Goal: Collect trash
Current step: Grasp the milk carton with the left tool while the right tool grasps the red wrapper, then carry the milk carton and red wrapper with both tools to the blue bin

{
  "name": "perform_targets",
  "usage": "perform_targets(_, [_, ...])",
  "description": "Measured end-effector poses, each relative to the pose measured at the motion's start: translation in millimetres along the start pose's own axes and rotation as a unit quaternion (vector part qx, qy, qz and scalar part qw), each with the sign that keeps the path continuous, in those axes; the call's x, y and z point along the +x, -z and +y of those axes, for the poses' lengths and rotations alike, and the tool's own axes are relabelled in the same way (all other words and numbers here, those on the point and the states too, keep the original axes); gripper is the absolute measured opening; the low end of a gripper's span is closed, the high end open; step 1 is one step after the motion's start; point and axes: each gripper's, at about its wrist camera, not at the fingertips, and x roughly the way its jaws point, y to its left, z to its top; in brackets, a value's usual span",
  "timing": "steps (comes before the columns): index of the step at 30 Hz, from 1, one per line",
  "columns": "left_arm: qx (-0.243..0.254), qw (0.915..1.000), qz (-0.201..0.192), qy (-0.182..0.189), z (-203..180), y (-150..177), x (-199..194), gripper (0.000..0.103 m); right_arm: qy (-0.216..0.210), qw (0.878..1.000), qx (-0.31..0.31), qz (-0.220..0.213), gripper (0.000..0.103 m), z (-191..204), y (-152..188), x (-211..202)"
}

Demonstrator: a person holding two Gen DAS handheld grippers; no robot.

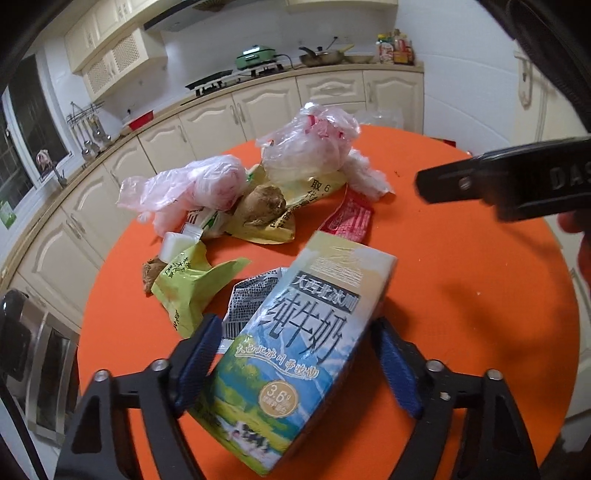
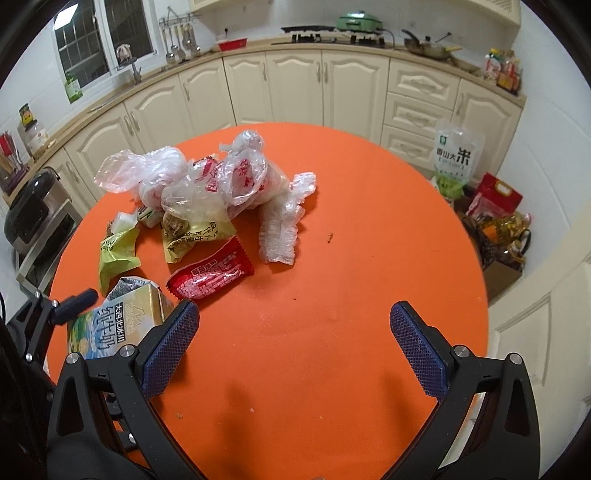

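Note:
A milk carton (image 1: 295,350) with blue and green print sits between the pads of my left gripper (image 1: 295,354), which is shut on it just above the round orange table (image 1: 461,295). The carton also shows in the right wrist view (image 2: 110,325). My right gripper (image 2: 295,332) is open and empty over the table's near side. Trash lies in a pile: crumpled clear plastic bags (image 2: 207,181), yellow-green wrappers (image 2: 114,254), a red wrapper (image 2: 210,275) and a clear bubble sleeve (image 2: 280,229).
Cream kitchen cabinets (image 2: 295,85) curve behind the table, with a stove and green pot (image 2: 358,20) on the counter. Bags of rice (image 2: 456,155) and groceries (image 2: 498,221) stand on the floor at the right. An oven (image 2: 33,218) stands at the left.

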Motion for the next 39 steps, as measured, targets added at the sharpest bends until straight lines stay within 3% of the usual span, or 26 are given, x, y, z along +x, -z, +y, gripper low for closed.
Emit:
perform_targets(5, [-0.062, 0.9980, -0.013, 0.003, 14, 8, -10, 0.049, -0.025, 1.000, -0.001, 0.002, 0.103, 12, -7, 13])
perform_targets(9, [-0.128, 0.9916, -0.020, -0.002, 31, 24, -23, 0.045, -0.040, 0.999, 0.002, 0.005, 0.097, 24, -13, 26])
perform_targets(12, [-0.150, 0.9881, -0.022, -0.028, 35, 34, -29, 0.045, -0.044, 0.999, 0.000, 0.012, 0.090, 37, -15, 38])
perform_targets(16, [-0.169, 0.9837, -0.025, -0.055, 31, 40, -37, 0.045, -0.041, 0.999, -0.006, 0.024, 0.075, 57, -15, 56])
perform_targets(19, [-0.182, 0.9811, -0.028, -0.060, 29, 42, -42, 0.045, -0.029, 0.999, -0.021, 0.032, 0.057, 72, -10, 67])
perform_targets(20, [-0.183, 0.9808, -0.029, -0.060, 30, 43, -43, 0.045, -0.012, 0.999, -0.032, 0.021, 0.046, 76, -8, 65])
perform_targets(21, [-0.184, 0.9806, -0.030, -0.060, 30, 44, -44, 0.045, -0.008, 0.999, -0.038, 0.017, 0.044, 78, -4, 65])
perform_targets(26, [-0.192, 0.9790, -0.032, -0.060, 32, 46, -51, 0.045, -0.046, 0.999, -0.026, 0.013, 0.018, 58, 5, 57])
perform_targets(28, [-0.194, 0.9786, -0.033, -0.058, 29, 46, -58, 0.044, -0.063, 0.998, -0.016, 0.013, 0.014, 45, 10, 52])
perform_targets(39, [-0.188, 0.9795, -0.052, -0.052, 3, 34, -83, 0.044, -0.104, 0.994, 0.014, -0.008, 0.013, -4, 31, 15])
